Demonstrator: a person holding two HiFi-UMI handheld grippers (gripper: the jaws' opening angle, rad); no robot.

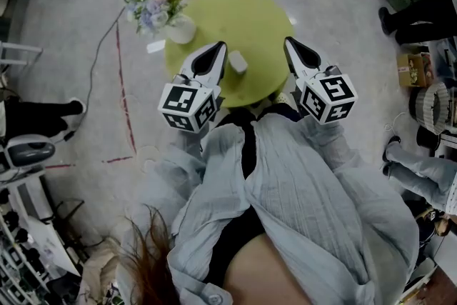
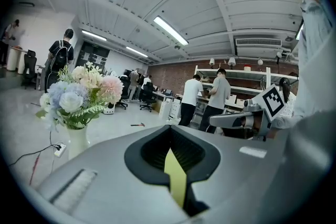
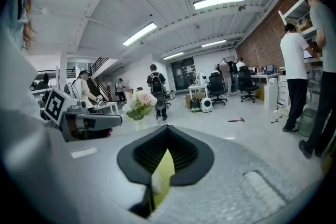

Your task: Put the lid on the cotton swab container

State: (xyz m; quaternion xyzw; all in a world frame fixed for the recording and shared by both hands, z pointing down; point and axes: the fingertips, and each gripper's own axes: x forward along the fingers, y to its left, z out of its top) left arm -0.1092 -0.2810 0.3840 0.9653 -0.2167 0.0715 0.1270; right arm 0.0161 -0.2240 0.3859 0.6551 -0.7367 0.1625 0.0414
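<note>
White and small, the cotton swab container (image 1: 238, 62) stands on the round green tabletop (image 1: 250, 14) towards its near edge, between the two grippers and closer to the left one; it is too small in the head view to tell whether its lid is on. The left gripper (image 1: 218, 48) and the right gripper (image 1: 289, 42) are both held over the near side of the tabletop, fingers together and empty, with only a sliver of green showing through each pair. A vase of flowers (image 1: 178, 28) stands at the tabletop's far left edge, apart from the container.
</note>
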